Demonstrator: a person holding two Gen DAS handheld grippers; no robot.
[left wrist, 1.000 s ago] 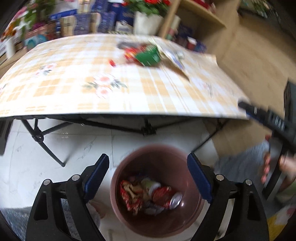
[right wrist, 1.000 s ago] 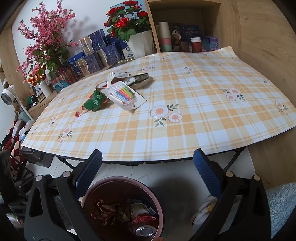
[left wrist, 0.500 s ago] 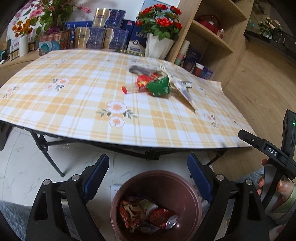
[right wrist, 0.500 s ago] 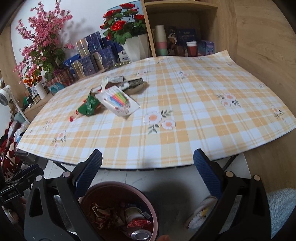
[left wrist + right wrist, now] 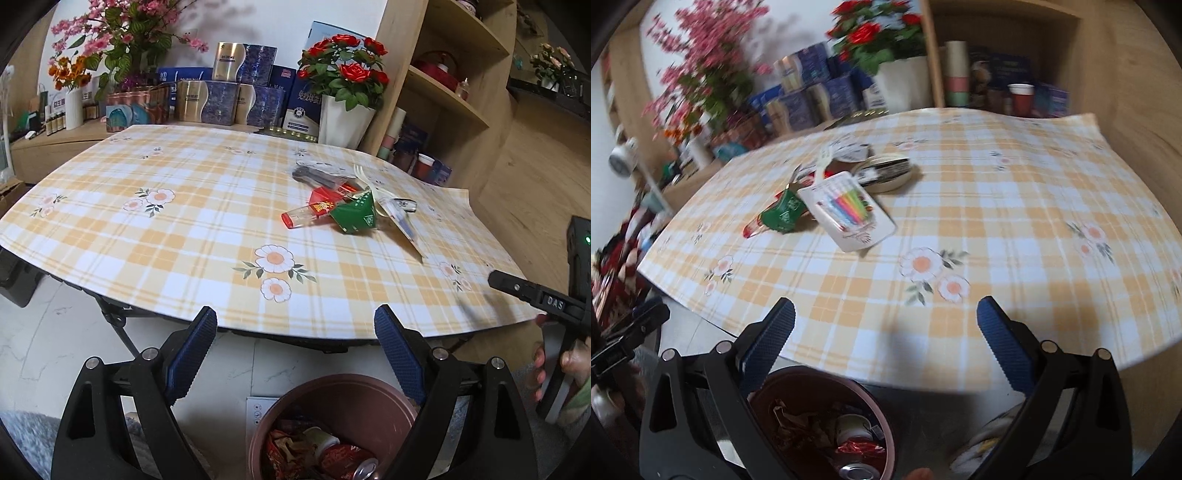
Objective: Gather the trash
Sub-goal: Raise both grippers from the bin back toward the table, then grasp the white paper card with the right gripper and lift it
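Both grippers, left (image 5: 295, 350) and right (image 5: 884, 341), stood apart, empty. One trash cluster (image 5: 345, 206) lay well ahead; one brown plastic bin (image 5: 332, 410) sat below.

- The left gripper (image 5: 295, 354), a black two-finger tool with ribbed blue pads (image 5: 192, 350), stands with its jaws wide apart and nothing between them, tilted downward.
- The right gripper (image 5: 886, 347), of the same black build with blue pads (image 5: 1004, 350), likewise has its jaws spread wide and empty, angled downward; its own view is blurred.
- In the left wrist view the right gripper's black body juts in at the right edge, and the person's right hand (image 5: 554, 365) wraps round its handle, fingers (image 5: 538, 363) curled on the grip.
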